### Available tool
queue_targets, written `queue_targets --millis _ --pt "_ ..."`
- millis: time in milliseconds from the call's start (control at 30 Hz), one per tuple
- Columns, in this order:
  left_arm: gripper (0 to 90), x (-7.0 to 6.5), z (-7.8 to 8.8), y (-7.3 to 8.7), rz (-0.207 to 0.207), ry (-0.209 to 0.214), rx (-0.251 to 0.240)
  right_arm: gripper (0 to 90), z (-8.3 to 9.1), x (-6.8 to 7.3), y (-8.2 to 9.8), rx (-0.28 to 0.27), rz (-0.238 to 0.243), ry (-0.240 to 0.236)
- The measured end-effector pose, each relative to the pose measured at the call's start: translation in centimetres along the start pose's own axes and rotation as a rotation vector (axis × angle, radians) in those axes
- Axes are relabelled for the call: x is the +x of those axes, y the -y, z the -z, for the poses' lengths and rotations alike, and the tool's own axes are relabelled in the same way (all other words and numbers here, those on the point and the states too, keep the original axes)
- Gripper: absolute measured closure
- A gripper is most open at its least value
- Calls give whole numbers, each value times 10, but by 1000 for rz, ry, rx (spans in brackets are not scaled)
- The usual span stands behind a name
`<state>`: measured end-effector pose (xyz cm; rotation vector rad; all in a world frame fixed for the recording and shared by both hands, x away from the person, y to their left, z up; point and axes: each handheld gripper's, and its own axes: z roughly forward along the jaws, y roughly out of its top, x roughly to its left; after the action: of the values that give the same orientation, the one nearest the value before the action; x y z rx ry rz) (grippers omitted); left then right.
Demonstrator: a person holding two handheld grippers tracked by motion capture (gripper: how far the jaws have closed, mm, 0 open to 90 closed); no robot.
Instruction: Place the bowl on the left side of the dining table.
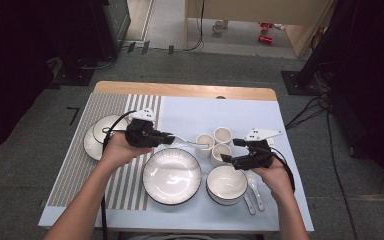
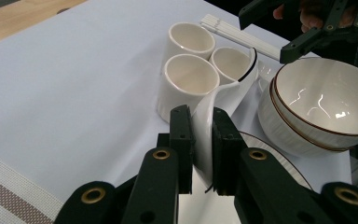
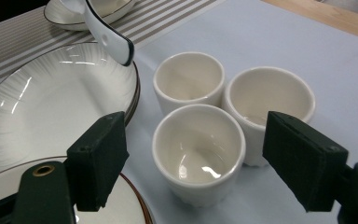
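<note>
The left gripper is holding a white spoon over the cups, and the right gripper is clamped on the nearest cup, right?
Not quite. The left gripper does hold the spoon, but the right gripper is open around the nearest cup, pads clear of it, as the right gripper view shows.

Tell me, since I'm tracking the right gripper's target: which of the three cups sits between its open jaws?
The cup nearest the bowl: the front cup in the right gripper view. The right gripper straddles it untouched; the other two cups stand behind it.
</note>
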<state>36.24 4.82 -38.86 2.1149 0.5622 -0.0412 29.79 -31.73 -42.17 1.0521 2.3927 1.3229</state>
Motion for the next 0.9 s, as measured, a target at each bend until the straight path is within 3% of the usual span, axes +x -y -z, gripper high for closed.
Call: queue_targets --millis 900 --pt "825 17 20 6 24 -25 -24 209 12 -22 23 -25 -43 64"
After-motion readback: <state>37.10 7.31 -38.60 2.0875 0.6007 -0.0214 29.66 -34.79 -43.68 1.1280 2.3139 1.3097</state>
